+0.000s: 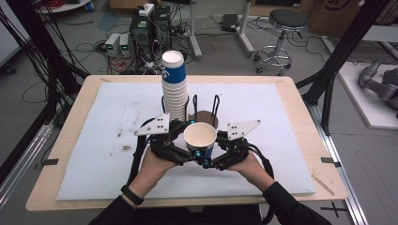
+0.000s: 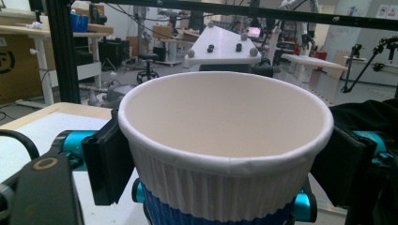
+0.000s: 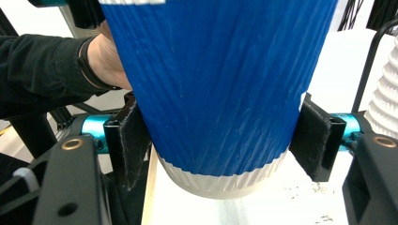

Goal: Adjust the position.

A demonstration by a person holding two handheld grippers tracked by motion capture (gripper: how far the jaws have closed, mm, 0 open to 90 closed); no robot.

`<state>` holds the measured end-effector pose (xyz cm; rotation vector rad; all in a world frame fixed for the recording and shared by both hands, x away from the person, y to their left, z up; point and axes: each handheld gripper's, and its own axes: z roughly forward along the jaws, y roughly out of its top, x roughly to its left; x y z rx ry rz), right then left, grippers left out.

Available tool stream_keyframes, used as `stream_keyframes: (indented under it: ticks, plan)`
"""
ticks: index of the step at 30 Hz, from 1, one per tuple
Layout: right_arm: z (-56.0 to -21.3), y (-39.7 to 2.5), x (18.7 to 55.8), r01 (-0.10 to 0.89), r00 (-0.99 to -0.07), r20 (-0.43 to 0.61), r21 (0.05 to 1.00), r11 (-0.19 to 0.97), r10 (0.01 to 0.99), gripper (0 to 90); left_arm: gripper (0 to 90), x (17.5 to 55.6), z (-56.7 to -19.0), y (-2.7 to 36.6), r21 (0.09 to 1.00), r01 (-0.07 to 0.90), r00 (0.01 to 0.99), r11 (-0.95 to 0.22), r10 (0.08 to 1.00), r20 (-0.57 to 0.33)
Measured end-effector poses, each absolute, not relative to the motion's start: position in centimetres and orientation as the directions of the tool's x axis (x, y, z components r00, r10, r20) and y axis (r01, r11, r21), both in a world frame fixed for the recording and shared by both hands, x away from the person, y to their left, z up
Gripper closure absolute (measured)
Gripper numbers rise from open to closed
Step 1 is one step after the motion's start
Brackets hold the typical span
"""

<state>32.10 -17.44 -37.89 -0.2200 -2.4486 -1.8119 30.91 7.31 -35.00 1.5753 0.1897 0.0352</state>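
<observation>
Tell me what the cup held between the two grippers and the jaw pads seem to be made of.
The cup looks like paper: a ribbed blue and white outer wall, a matte white inside and a rolled rim. The jaw pads look like black felt or foam, fuzzy at the edges.

cup (image 3: 220,93) rim cut off – holder (image 1: 205,116) base probably hidden

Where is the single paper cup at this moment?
In the high view, the cup is held between both claws near the table's front centre, just before the cup stack.

Lab: floor cables (image 1: 84,47), computers (image 1: 150,28).
</observation>
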Motion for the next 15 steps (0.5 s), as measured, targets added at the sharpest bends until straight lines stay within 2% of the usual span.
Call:
stream_keyframes:
  ticks: [9,13,15]
  plan:
    - [-38.04,-17.19,31.95,0.172,-0.985,0.156,0.943,0.286,0.077,28.7,21.1,30.9,-34.88,7.45,0.996,0.08,0.986,-0.026,0.151,-0.075]
    - [-37.93,-17.07,31.76,0.18,-0.982,0.158,0.948,0.263,0.101,21.8,21.4,30.79,-34.94,7.41,0.997,0.059,0.985,-0.047,0.167,-0.051]
    - [-37.79,-17.08,31.71,0.177,-0.982,0.157,0.954,0.241,0.1,21.6,21.7,30.8,-35.02,7.37,0.997,0.058,0.985,-0.055,0.168,-0.048]
